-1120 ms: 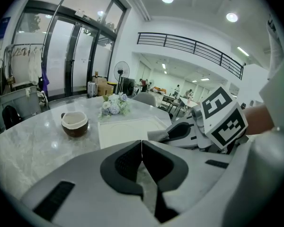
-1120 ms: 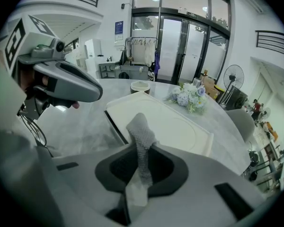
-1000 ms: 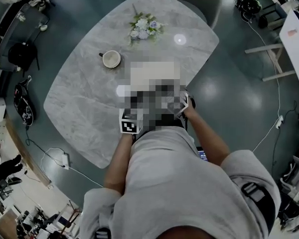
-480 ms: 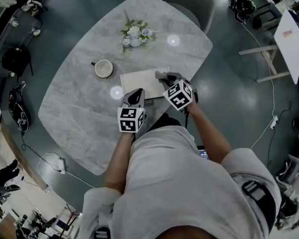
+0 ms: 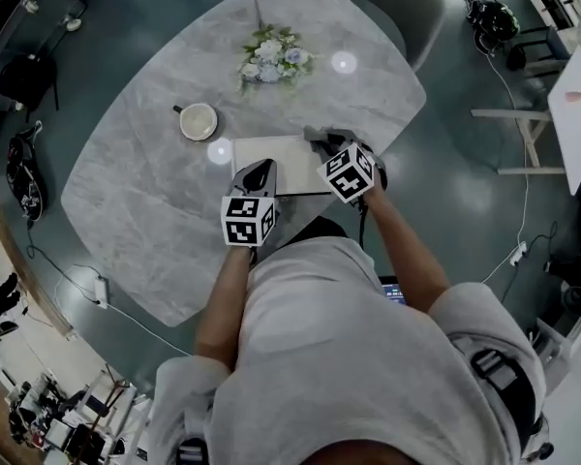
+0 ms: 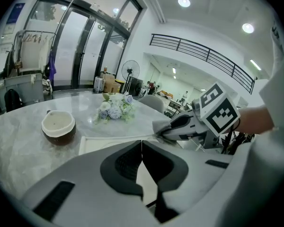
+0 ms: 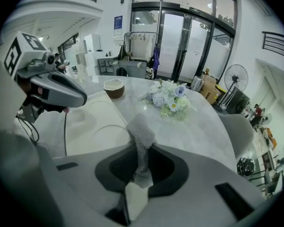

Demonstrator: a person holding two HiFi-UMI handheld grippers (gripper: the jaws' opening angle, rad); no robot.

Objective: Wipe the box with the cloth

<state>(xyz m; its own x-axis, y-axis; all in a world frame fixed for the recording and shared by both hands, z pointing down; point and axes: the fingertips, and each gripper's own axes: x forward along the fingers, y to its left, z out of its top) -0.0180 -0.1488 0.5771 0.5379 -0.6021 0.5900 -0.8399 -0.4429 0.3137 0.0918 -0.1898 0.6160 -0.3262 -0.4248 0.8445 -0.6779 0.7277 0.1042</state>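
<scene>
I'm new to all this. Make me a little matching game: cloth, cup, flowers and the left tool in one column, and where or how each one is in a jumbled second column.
Things:
1. cloth
2. cup
3. flowers
4. left tool

Places or states:
A. shut, with nothing between its jaws
B. on the table, left of the box in the head view
C. pinched in the right tool
D. on the table, beyond the box

Pairs: 1-C, 2-B, 3-D, 4-A.
</scene>
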